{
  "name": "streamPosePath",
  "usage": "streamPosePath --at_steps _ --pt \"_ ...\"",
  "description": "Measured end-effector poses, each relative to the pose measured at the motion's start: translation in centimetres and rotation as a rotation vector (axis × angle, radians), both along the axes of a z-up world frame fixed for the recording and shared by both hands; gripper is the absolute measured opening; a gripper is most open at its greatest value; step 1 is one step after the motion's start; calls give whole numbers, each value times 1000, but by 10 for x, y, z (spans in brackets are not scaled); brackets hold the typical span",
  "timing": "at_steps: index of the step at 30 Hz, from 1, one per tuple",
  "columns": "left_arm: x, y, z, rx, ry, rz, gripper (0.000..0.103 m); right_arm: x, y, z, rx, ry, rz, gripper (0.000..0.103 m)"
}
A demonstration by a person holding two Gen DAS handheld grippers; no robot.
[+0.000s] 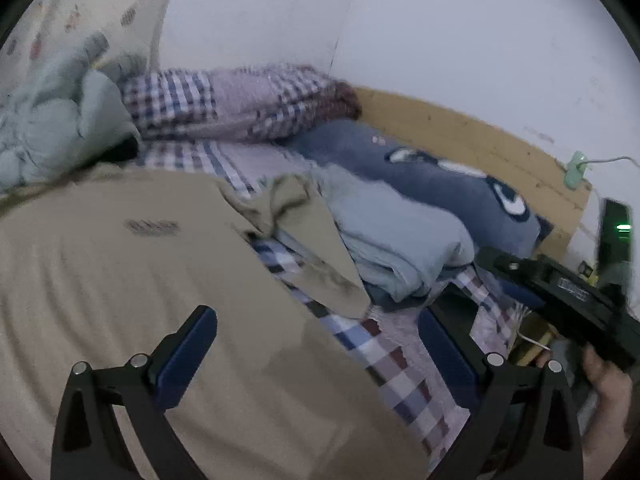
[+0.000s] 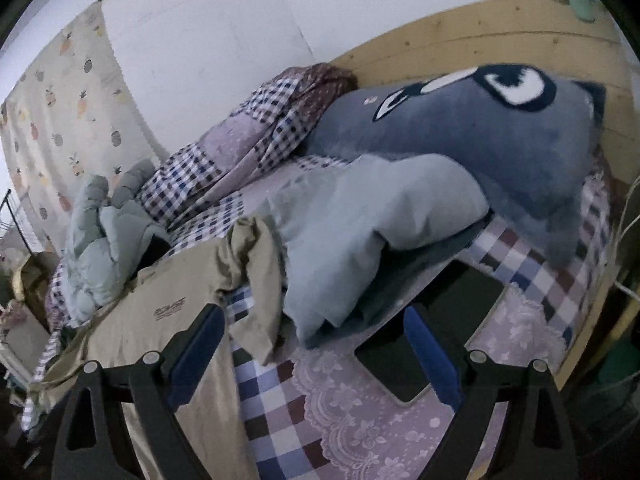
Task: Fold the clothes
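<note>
Left gripper [image 1: 316,344]: jaws spread, empty, above shirt's right edge.
Right gripper [image 2: 314,340]: jaws spread, empty, shirt under left finger.
Beige shirt [image 1: 132,280]: flat on checked bedspread [image 2: 280,396]; long axis toward camera, crumpled sleeve [image 1: 292,200] far end.
Right view only: black tablet [image 2: 436,332].
Left view only: hand [image 1: 608,384].

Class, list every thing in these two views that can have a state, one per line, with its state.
Beige T-shirt: spread on the bed, sleeve crumpled, not folded.
Light blue garment: folded stack beside the shirt.
Grey-blue plush cushion with eyes: lying against the headboard.
Checked quilt: bunched by the wall.
Left gripper: open, empty.
Right gripper: open, empty.
</note>
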State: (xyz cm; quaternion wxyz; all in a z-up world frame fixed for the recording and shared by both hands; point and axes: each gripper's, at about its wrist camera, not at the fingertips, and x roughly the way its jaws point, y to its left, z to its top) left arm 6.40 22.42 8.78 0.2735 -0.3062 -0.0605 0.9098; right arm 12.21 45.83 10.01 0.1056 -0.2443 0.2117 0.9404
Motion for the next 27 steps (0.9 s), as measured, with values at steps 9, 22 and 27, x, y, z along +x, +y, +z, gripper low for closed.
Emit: streamPosePath --at_steps 9,22,27 --pt "-47 78 -32 -72 -102 -69 102 2 14 -7 -13 -18 -32 94" --pt "-87 107 -63 -89 -249 -45 55 14 39 -13 -84 -11 -70 94" --pt "-92 113 -64 -101 -281 -43 5 19 47 -14 -100 -7 -80 94"
